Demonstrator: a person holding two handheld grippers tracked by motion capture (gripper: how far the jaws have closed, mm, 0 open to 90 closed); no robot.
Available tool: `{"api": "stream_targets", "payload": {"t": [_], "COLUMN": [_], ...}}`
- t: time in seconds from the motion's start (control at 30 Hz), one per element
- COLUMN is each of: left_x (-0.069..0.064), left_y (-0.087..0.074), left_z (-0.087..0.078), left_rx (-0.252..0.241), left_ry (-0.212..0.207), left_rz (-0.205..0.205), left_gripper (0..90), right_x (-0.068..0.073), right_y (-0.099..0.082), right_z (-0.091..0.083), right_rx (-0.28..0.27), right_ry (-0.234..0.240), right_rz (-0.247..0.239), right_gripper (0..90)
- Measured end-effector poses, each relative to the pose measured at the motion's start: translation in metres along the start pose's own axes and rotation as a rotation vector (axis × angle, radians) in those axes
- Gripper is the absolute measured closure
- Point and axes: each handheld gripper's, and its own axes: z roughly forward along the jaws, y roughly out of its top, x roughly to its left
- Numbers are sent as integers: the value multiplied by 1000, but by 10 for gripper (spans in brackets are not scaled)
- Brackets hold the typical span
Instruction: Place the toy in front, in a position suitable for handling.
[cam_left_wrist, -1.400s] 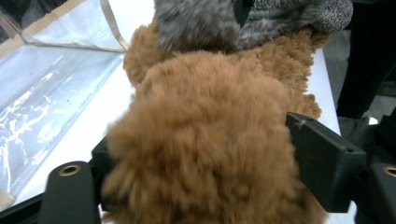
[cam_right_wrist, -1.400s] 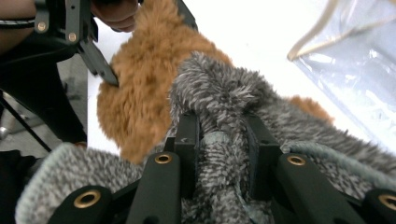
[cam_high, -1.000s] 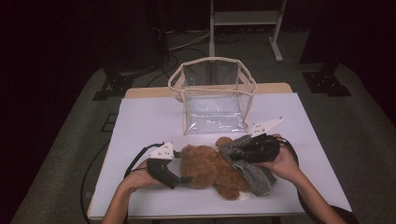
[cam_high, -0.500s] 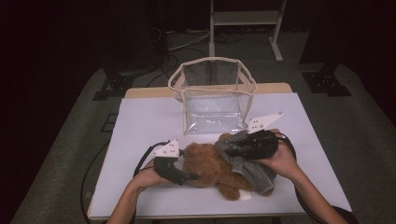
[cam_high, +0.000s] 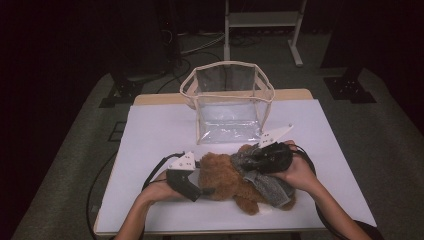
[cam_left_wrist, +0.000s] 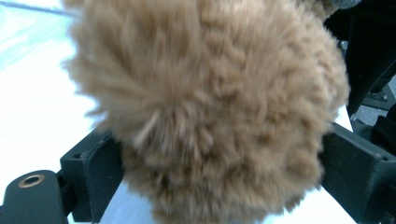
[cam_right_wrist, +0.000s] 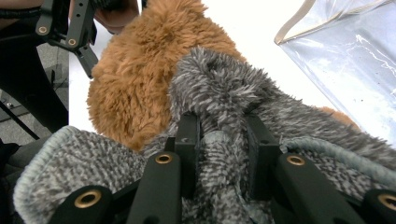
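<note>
A brown plush bear (cam_high: 225, 175) lies on its side on the white table (cam_high: 155, 130), partly wrapped in a grey knitted garment (cam_high: 272, 187). My left gripper (cam_high: 204, 189) is at the bear's left end. In the left gripper view the fur (cam_left_wrist: 210, 93) spans the whole gap between the wide-set jaws and brushes both. Those jaws have just been opening again with the bear between them. My right gripper (cam_right_wrist: 223, 140) is shut on a fold of the grey garment (cam_right_wrist: 224, 84) over the bear (cam_right_wrist: 135, 79). In the high view the right gripper (cam_high: 245, 161) sits on top of the bear's right half.
A clear plastic bag (cam_high: 227, 107) with a beige rim stands open behind the bear near the table's far edge; its wall (cam_right_wrist: 345, 51) is close to my right gripper. Bare white tabletop lies left and right of the bag. A dark floor surrounds the table.
My left gripper has slid right, from beside the bear to having its jaws around the bear's left end. The right hand and the garment have stayed in place.
</note>
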Motion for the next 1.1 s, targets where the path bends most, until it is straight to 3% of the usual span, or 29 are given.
{"api": "stream_targets", "payload": {"t": [0.13,0.3,0.4,0.47,0.7,0.8,0.97,1.1], "left_x": [3,4,6,4,2,2,-3,-6], "left_y": [-10,-5,-4,3,35,53,95,121], "left_z": [5,17,13,7,-19,-34,-71,-90], "left_rx": [19,6,-38,-68,-146,-126,-74,-27], "left_ry": [-30,-43,-39,-16,39,76,149,180], "left_rz": [-56,-55,-54,-22,52,93,200,260], "left_gripper": [87,75,220,284,337,344,349,349], "right_x": [-3,-5,-5,-4,-4,-4,-3,-1], "right_y": [-3,-6,-7,-6,12,22,41,53], "right_z": [-1,-1,-2,-3,-16,-20,-27,-30], "right_rx": [-12,-32,-45,-52,-134,-179,-283,-339], "right_ry": [17,34,46,43,48,64,92,100], "right_rz": [19,40,51,47,42,42,41,36], "right_gripper": [704,704,703,704,709,712,717,718]}}
